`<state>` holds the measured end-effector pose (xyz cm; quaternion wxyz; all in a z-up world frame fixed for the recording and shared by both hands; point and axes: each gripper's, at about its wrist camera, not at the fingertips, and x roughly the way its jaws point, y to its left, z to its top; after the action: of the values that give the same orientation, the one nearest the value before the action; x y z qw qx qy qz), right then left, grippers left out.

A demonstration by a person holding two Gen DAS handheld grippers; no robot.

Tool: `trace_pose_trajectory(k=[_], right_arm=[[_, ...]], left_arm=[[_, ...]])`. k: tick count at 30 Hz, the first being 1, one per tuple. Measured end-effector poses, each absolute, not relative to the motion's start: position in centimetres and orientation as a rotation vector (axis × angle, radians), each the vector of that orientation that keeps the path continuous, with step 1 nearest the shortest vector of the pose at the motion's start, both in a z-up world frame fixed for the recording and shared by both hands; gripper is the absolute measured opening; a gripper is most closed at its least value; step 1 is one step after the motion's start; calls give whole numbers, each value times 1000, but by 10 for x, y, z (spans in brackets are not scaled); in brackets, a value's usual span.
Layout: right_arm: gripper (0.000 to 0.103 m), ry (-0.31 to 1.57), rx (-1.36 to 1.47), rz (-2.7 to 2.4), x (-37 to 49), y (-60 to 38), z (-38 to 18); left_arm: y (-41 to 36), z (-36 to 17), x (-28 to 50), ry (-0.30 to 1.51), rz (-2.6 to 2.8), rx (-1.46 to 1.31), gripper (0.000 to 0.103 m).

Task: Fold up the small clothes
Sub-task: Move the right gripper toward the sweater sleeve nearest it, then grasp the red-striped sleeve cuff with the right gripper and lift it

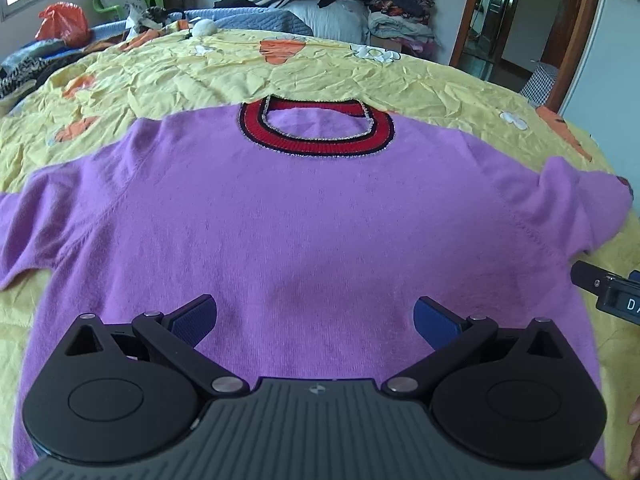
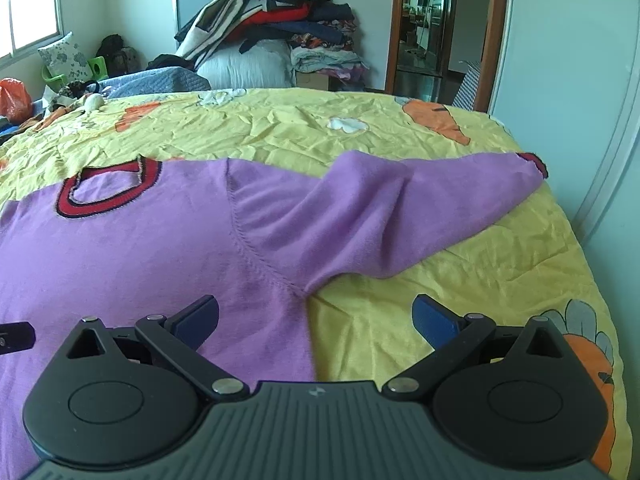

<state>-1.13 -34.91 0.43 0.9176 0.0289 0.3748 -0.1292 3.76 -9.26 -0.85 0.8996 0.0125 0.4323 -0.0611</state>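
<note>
Fingers [image 1: 196, 320] of both grippers spread apart, empty, just above purple knit sweater w/ red collar [image 1: 304, 216], flat on yellow bedspread [image 1: 160, 76]. Fold not started; next prob. grab rumpled right sleeve [image 2: 400, 204].

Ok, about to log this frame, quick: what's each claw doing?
Left claw: open, empty, over the purple sweater.
Right claw: open, empty, above the sweater's edge.

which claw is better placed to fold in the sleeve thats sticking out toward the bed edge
Right. The right claw hangs open over the armpit seam where that sleeve starts, while the left claw hangs open over the sweater body's middle.
</note>
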Motion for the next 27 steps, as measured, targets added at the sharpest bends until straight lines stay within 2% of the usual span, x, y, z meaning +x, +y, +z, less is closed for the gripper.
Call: trace_pose_trajectory(k=[10,15,22,27], right_arm=[[103,762,-47,-334,1,-362,-5],[103,727,26,-298,13,-393,0],[103,727,30,-296,46,-498,6],[103,718,159,-381,77,-587,13]], left_arm=[[-97,-17,54,899,-8,125,103],[-86,-15,62,899,-16,72,103],[-74,-6,61,791,-114,15,103],[-65,-7,63,775,-134,-7,103]])
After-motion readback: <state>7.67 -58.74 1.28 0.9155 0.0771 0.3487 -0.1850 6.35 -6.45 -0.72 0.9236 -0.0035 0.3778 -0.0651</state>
